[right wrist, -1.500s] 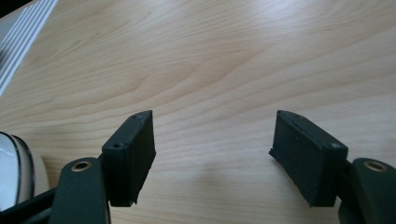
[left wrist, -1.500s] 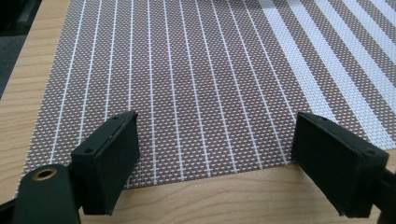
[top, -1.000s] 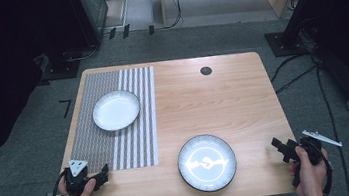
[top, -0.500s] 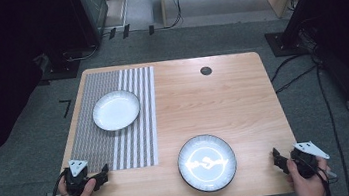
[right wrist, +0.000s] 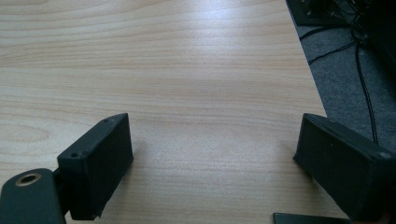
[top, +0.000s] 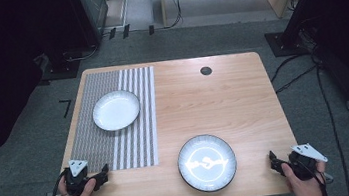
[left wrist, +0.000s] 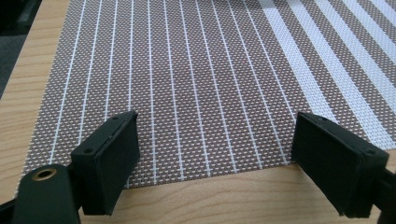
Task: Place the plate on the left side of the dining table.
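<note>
centrally, a dark patterned plate (top: 207,162) sat near the table's (top: 223,102) front edge, with a white plate (top: 116,109) on the striped placemat (top: 136,133) at back left. the left gripper (top: 102,174) and right gripper (top: 272,160) both gaped wide, holding nothing, at the front corners.

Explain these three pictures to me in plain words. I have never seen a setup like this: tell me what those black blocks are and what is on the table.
A person sits at a wooden table with a hand-held gripper in each hand: the left hand-held gripper and the right hand-held gripper. The high view looks down from above. The other two come from cameras riding on the grippers; the black blocks are their jaws, open and holding nothing. A white plate sits on a striped placemat. A dark-rimmed patterned plate sits on bare wood.
</note>
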The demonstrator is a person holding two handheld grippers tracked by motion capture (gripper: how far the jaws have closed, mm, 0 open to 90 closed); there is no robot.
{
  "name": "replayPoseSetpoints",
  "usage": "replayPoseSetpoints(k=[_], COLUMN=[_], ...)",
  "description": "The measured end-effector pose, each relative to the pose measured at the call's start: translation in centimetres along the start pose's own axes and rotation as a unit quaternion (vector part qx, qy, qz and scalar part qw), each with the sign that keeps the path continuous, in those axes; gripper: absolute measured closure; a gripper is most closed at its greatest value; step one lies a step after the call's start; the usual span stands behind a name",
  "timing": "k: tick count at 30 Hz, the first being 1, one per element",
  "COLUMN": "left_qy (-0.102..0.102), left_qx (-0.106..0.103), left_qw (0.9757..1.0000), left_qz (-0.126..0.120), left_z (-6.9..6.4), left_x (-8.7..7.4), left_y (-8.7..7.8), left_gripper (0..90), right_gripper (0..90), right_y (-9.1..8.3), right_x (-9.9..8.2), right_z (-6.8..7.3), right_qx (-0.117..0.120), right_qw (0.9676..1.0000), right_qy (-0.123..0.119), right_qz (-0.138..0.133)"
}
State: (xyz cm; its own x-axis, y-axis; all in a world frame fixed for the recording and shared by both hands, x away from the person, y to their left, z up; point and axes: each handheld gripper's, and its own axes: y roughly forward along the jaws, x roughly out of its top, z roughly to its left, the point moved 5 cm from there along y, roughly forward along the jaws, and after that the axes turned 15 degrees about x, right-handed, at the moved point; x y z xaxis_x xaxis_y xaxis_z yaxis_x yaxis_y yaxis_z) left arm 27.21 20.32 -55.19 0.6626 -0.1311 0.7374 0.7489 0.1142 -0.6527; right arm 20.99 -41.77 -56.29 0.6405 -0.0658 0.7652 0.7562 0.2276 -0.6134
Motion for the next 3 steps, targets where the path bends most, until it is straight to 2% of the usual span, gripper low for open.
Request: replayPoseSetpoints(k=[3], left_qy=[0.0], left_qx=[0.0], left_qw=[1.0], left_qz=[0.0], left_z=[0.0], left_x=[0.01], left_y=[0.01], left_gripper=[14.7], right_gripper=[10.1], right_y=[0.02], right_x=[0.01], right_z=[0.0], right_qx=[0.001], right_qw=[1.0], right_qy=[-0.001], right_qz=[0.001])
